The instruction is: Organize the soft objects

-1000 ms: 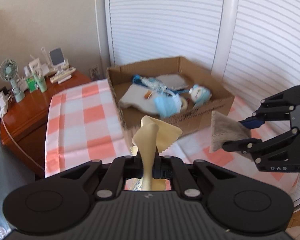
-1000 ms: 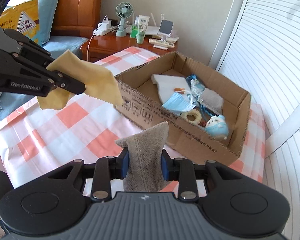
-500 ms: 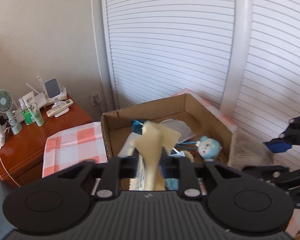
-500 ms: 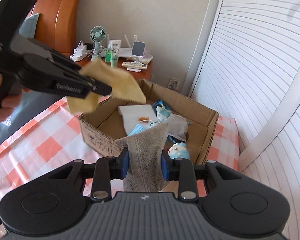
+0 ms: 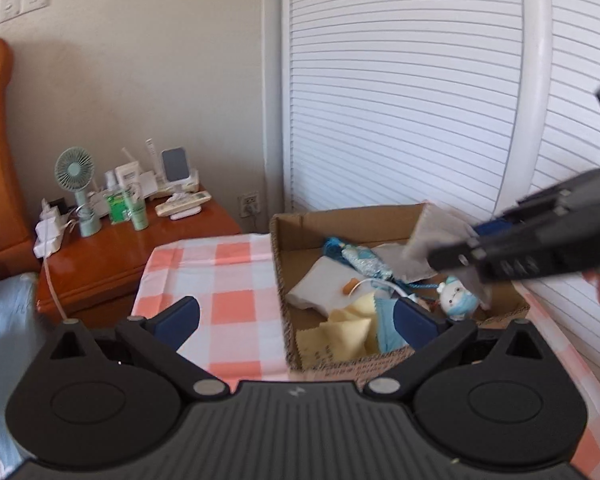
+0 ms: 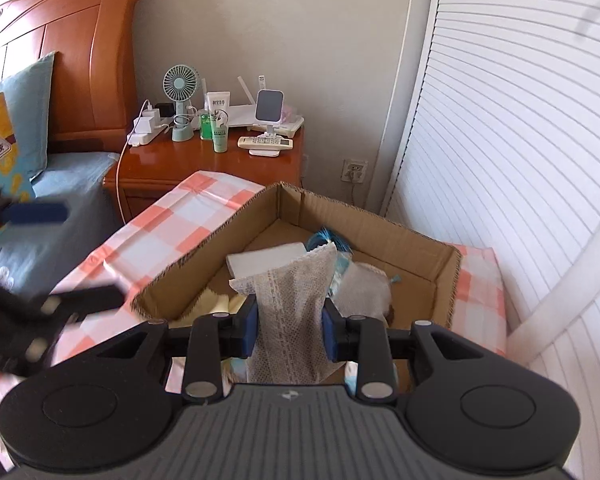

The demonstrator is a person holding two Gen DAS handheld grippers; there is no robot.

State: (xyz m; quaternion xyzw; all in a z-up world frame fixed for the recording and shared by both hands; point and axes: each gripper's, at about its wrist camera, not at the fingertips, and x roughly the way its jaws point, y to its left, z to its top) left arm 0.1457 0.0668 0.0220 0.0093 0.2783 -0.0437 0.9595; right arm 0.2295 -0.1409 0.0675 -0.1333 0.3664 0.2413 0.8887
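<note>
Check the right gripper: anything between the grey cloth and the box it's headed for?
Nothing visible blocks it. The right gripper holds the grey cloth above the cardboard box, whose top is open. The left gripper is open and off at the box's near side; the yellow cloth already lies inside.

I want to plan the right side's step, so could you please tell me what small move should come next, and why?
Probably open the right tongs and let the grey cloth drop. They are shut on it above the cardboard box, where the yellow cloth already lies, and the left tongs stand open and empty, so only this piece looks left to put away.
</note>
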